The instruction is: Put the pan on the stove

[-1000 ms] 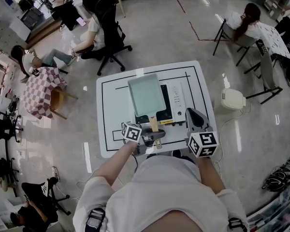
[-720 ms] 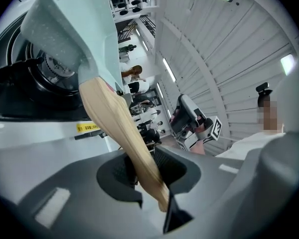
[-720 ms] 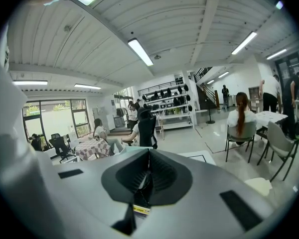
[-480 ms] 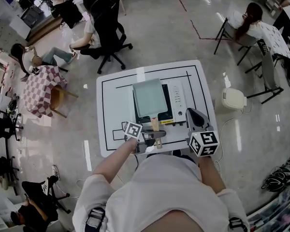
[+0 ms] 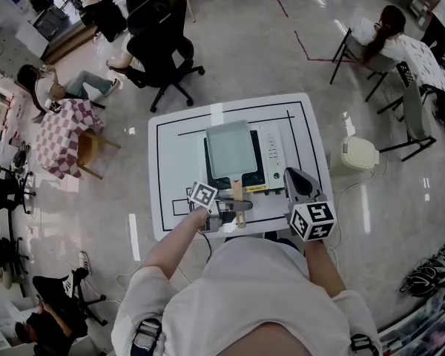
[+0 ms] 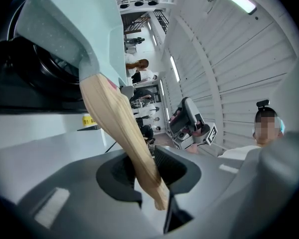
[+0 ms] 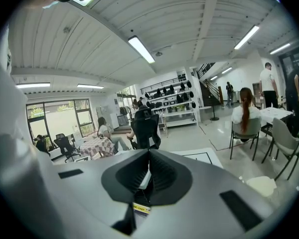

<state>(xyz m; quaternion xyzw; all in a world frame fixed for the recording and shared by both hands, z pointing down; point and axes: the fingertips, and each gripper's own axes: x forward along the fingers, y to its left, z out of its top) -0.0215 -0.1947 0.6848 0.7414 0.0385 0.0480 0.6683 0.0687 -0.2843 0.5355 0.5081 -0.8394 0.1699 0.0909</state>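
Note:
A pale green rectangular pan (image 5: pixel 230 150) lies over the black-and-white portable stove (image 5: pixel 276 154) on the white table (image 5: pixel 176 170). Its wooden handle (image 5: pixel 237 191) points toward me. My left gripper (image 5: pixel 233 208) is shut on the handle's near end. In the left gripper view the handle (image 6: pixel 122 128) runs down between the two dark pads (image 6: pixel 170 164), with the pan's body (image 6: pixel 74 29) above the black stove (image 6: pixel 20 78). My right gripper (image 5: pixel 300 184) hovers by the stove's near right corner, shut with nothing in it; its pads (image 7: pixel 159 173) meet at the tip.
Black lines mark the table's top. A white bin (image 5: pixel 357 153) stands on the floor to the table's right. A person on a black office chair (image 5: pixel 163 58) sits beyond the table. A checkered table (image 5: pixel 63 136) is at the left, more chairs (image 5: pixel 371 58) at the far right.
The pan has shifted slightly right and toward me over the stove, with the left gripper still on its handle. The right gripper has hardly moved.

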